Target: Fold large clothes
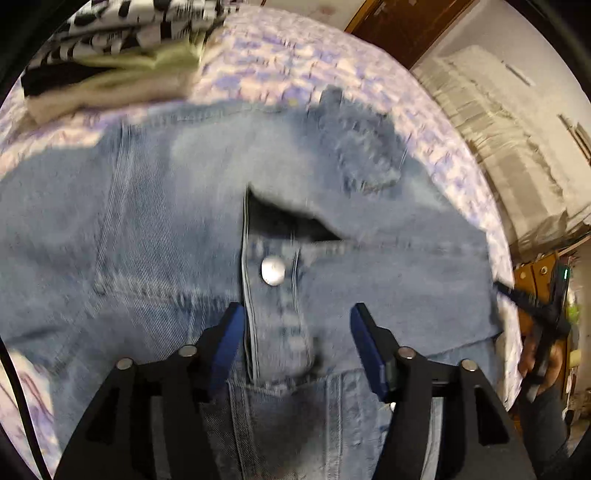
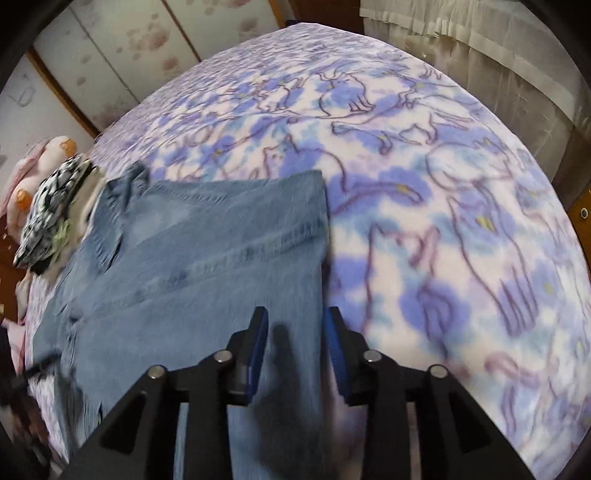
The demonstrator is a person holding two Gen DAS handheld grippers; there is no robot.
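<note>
Light blue denim jacket (image 1: 166,206) motion-blurred, its lower part cut off by the frame bottom, stacked black-and-white patterned clothes (image 1: 122,33) smeared beyond reading, right hand-held gripper (image 1: 543,314) a dark blur at the edge.

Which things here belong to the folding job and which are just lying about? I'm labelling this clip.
Part of the job:
- denim jacket, spread on the bed
- left gripper, open above the jacket
- right gripper, open over the jacket's edge

Lying about:
- pile of folded clothes
- patterned blanket
- plush toy
</note>
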